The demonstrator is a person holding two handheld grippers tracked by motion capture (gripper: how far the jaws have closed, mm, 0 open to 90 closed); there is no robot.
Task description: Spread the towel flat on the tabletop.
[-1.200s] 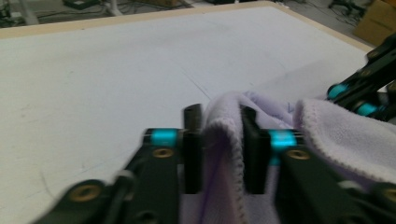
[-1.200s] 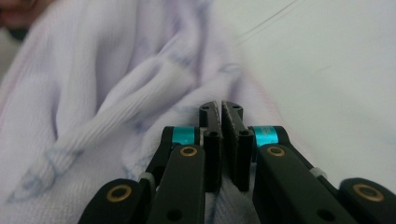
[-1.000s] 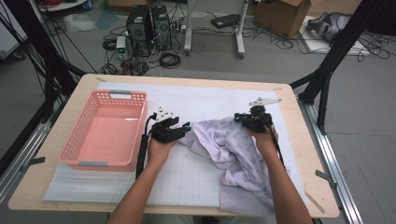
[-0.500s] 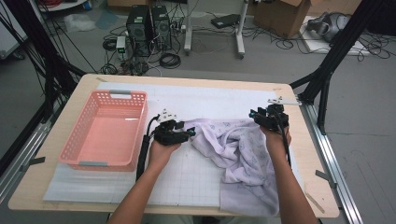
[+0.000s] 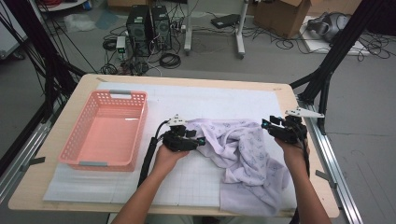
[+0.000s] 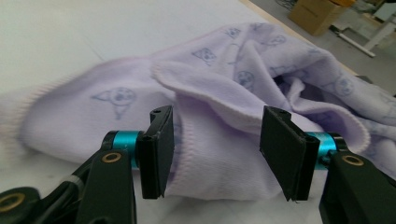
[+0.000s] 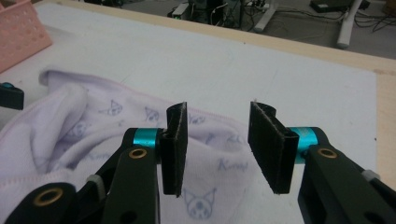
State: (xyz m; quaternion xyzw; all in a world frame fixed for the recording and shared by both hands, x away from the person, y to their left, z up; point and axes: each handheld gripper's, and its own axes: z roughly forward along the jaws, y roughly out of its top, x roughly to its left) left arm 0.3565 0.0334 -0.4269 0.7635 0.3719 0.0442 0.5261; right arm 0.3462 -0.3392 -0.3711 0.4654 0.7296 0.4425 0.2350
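A lilac cloth (image 5: 243, 154) printed with small cartoon faces lies crumpled on the white mat, right of the middle. My left gripper (image 5: 198, 140) sits at the cloth's left edge. In the left gripper view its jaws (image 6: 215, 135) stand open with a hemmed fold of the cloth (image 6: 224, 84) lying loose between them. My right gripper (image 5: 271, 127) hovers at the cloth's upper right edge. Its jaws have just been opening and now stand open (image 7: 217, 126) with nothing between them, the cloth (image 7: 93, 130) lying on the mat below.
A pink plastic basket (image 5: 116, 93) stands empty on the left of the table, and its corner shows in the right gripper view (image 7: 23, 32). The table's right edge (image 5: 322, 158) is close to my right hand. Cables, computers and boxes sit on the floor beyond.
My right gripper has moved to the right, opened and let go of the cloth, which now lies spread wider to the right. My left gripper has shifted a little right onto the cloth's edge.
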